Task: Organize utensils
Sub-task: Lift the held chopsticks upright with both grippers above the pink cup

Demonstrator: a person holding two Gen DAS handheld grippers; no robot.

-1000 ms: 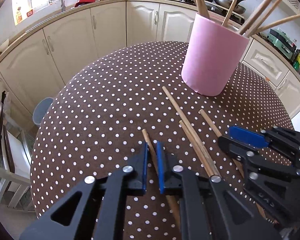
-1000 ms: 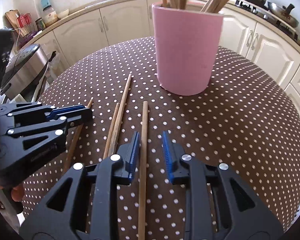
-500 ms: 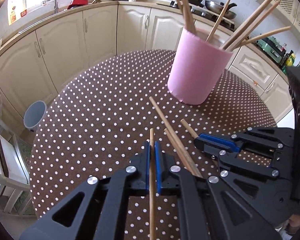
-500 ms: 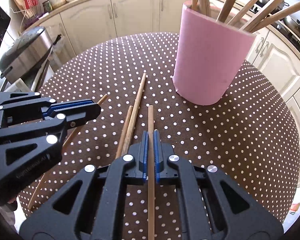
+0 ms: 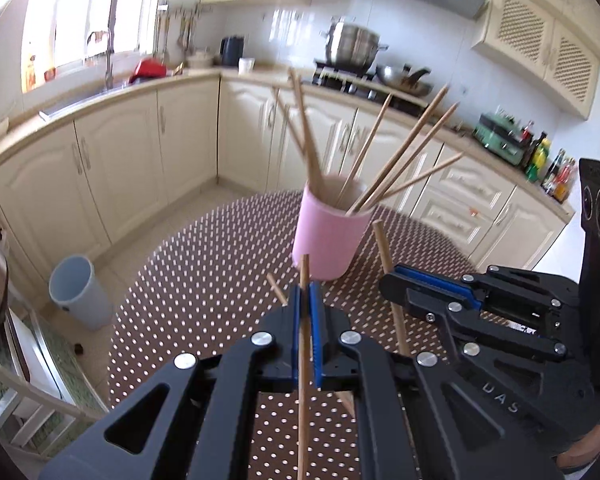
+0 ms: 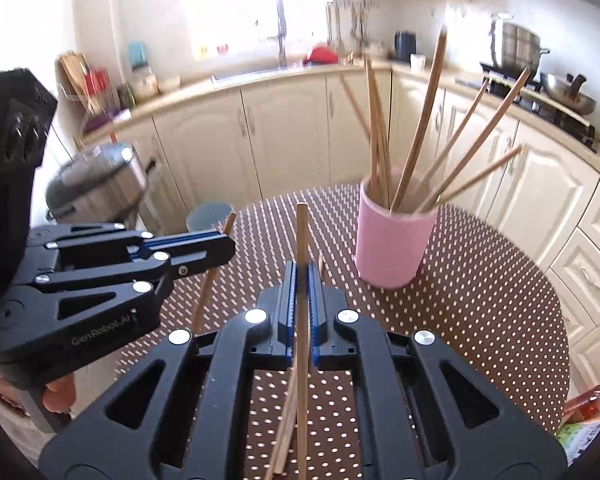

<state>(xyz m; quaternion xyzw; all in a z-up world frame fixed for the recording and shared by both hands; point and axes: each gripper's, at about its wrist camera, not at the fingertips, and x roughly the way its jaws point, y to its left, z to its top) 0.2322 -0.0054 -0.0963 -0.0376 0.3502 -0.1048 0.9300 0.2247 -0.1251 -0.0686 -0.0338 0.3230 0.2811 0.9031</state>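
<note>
Wooden chopsticks (image 6: 301,264) lifted, more upright in pink cup (image 6: 390,240)

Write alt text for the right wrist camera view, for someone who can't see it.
The right gripper is shut on a wooden chopstick, lifted above a polka-dot table. Ahead stands a pink cup holding chopsticks; at left, the left gripper holds another chopstick.

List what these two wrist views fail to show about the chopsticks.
- Left gripper: its chopstick runs off the bottom edge of the left wrist view.
- Right gripper: its chopstick likewise, right wrist view.
- Pink cup: its wall hides the lower ends of the standing chopsticks, whose tips are motion-blurred.
</note>
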